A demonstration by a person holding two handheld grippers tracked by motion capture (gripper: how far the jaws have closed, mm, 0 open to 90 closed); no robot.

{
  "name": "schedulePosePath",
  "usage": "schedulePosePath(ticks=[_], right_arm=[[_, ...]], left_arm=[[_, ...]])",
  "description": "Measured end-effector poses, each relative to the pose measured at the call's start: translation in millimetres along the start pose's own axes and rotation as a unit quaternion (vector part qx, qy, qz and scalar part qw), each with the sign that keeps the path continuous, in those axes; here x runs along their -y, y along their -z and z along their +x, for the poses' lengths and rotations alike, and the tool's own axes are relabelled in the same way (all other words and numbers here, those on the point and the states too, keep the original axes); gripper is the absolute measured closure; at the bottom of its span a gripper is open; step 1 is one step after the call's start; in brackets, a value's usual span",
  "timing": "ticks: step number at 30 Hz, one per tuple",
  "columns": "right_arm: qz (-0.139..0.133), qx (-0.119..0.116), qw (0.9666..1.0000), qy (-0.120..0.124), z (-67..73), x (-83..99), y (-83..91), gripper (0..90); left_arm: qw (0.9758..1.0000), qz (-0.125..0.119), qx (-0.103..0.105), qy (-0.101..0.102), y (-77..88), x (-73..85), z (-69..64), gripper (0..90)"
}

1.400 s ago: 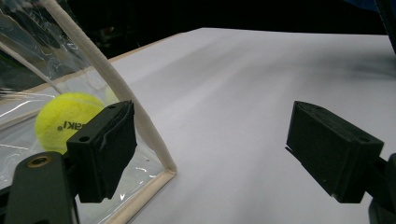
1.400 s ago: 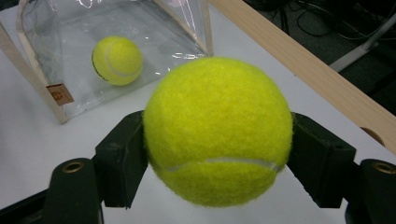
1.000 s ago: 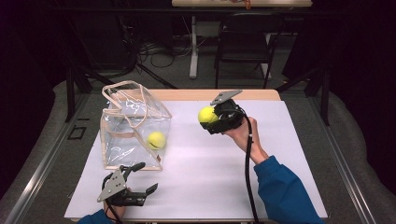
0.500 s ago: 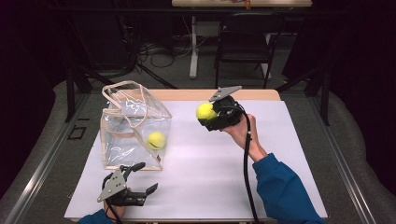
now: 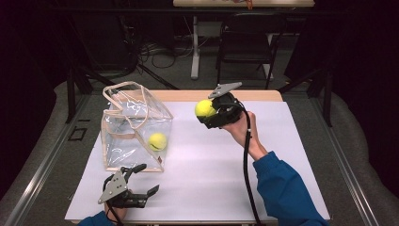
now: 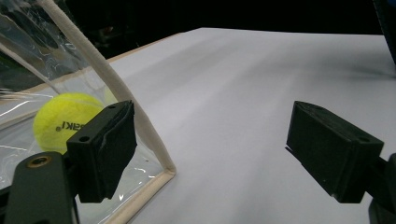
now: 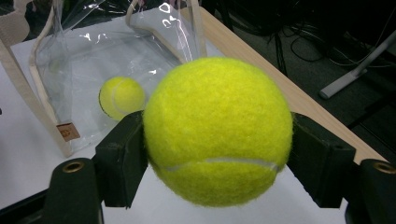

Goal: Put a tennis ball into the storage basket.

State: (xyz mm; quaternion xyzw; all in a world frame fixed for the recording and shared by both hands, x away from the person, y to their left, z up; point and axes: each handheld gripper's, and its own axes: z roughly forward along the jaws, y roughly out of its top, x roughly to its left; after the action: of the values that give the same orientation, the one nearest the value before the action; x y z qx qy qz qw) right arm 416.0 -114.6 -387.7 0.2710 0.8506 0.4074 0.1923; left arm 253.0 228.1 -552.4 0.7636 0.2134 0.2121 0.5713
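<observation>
Two tennis balls are in play on our white table (image 5: 202,179). We hold one tennis ball (image 5: 205,108) in the right gripper (image 5: 210,112), raised above the far middle of the table; in the right gripper view its two black jaws press on either side of that ball (image 7: 217,130), so the grip is closed on it. Our right hand (image 5: 244,129), in a blue sleeve (image 5: 282,188), carries this gripper, and its black cable (image 5: 246,165) trails down toward the near edge.

The second ball (image 5: 157,141) lies inside the clear bag (image 5: 134,127), low in its right-hand near corner. The bag stands on the left half of the table, with beige trim along its edges and its handles up. From the right gripper view we see that inner ball (image 7: 122,97) through the clear wall, well beyond the held one.

Our left gripper (image 5: 141,181) rests low at the near edge of the table, just in front of the bag's near right corner. Its jaws stand wide apart with nothing between them; in the left gripper view one jaw sits just in front of the bag's beige corner seam (image 6: 140,126), with the bagged ball (image 6: 65,119) showing behind it. Whether that jaw touches the bag we cannot tell.
</observation>
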Motion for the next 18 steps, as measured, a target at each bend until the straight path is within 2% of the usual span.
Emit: schedulePosePath(ticks=[18], right_arm=[[-0.008, 0.001, 1.0, 0.003, -1.2, -12.2, -3.0, 26.3]], left_arm=[[1.0, 0.0, -0.001, -0.001, -0.1, -0.1, -0.1, 15.8]])
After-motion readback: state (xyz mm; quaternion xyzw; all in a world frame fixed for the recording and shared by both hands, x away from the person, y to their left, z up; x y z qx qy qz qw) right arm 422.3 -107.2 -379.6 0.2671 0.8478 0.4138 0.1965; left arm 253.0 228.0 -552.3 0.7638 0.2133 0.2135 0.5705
